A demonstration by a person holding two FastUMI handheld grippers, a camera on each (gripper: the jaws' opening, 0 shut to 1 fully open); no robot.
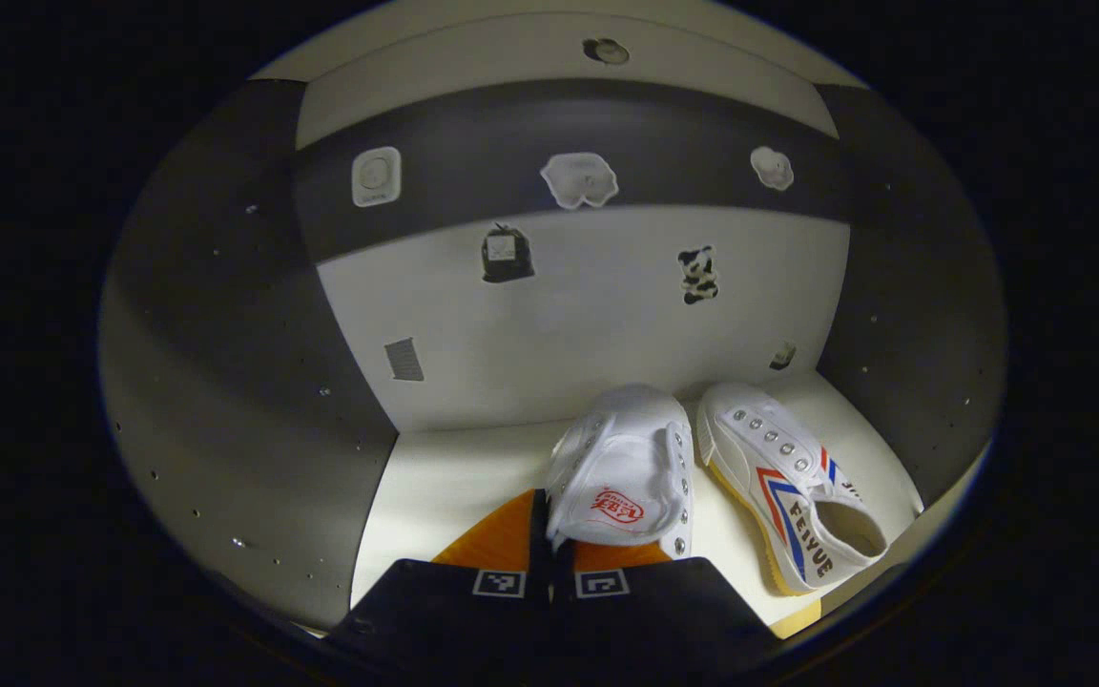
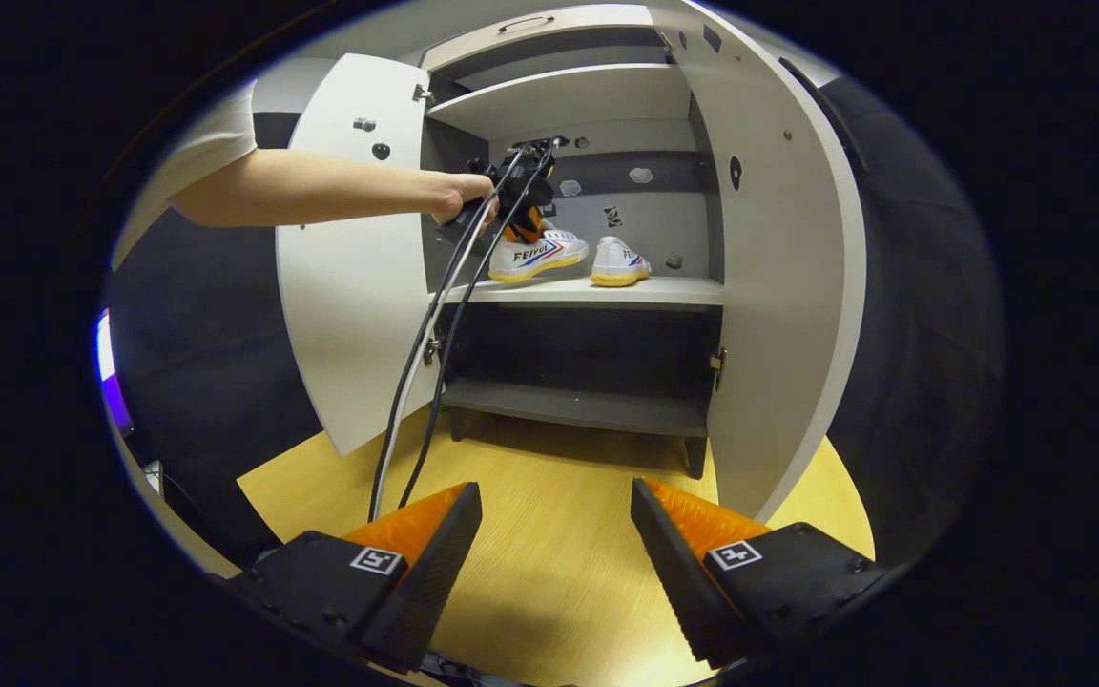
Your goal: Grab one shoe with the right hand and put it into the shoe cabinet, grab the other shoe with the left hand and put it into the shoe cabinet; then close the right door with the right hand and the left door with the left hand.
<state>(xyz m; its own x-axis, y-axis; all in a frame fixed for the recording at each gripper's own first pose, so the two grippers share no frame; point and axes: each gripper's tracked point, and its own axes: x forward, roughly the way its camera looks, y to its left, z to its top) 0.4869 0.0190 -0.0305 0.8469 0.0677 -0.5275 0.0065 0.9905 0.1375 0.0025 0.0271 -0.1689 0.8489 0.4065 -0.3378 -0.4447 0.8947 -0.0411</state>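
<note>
L gripper (image 1: 549,563): jaws pinched on heel of white canvas shoe (image 1: 624,477), toe aimed at cabinet back, apparently resting on shelf (image 1: 454,477) just beside its mate (image 1: 788,487); R gripper (image 2: 554,544) jaws wide, well back.

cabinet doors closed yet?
No. In the right gripper view the left door and right door both stand swung open, with both shoes on the shelf.

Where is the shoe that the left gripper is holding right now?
The held shoe sits on the cabinet's middle shelf, pinched by the left gripper, with the other shoe beside it on its right in the left gripper view.
</note>
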